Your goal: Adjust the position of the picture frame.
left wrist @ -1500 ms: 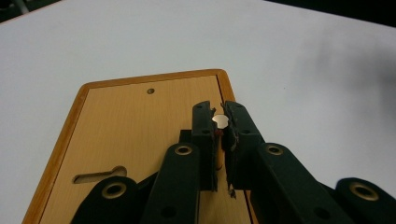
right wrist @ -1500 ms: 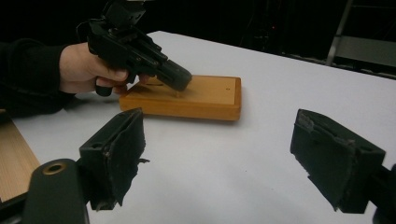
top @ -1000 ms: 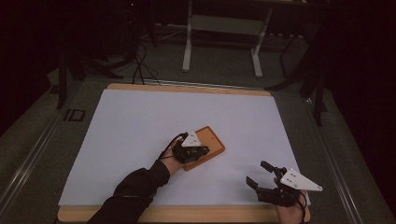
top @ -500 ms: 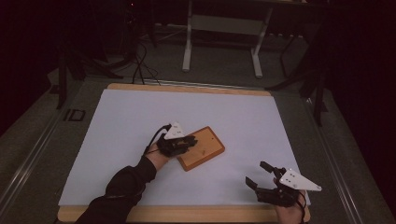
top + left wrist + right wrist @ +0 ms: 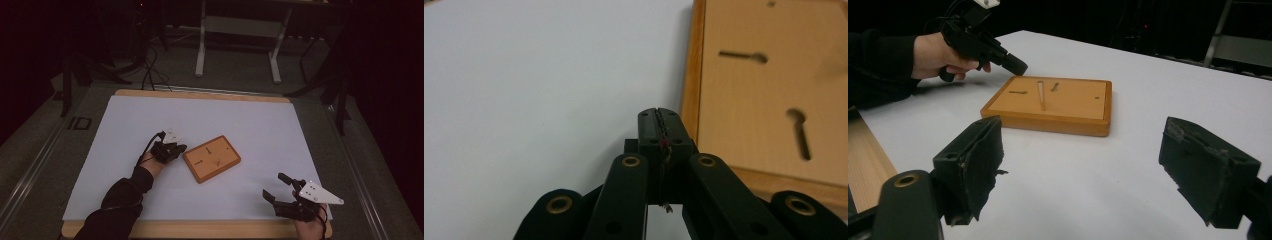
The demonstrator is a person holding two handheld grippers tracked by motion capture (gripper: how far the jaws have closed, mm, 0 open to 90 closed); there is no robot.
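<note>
We see the left gripper [image 5: 176, 148] – fingers pressed closed – just beside a flat orange-brown wooden board with keyhole slots [image 5: 211, 158] on the white-covered desk [image 5: 125, 125]; the right gripper [image 5: 278, 187] fingers spread open.

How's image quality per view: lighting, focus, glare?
High view: dim, with a dark surround; the white sheet is the brightest area, and the wooden board is readable though its small slots are soft. Left gripper view: evenly lit, the left tongs sharp, the board's far corner slightly blurred, no glare. Right gripper view: black background, the right tongs close and soft-edged, the board fairly clear.
</note>
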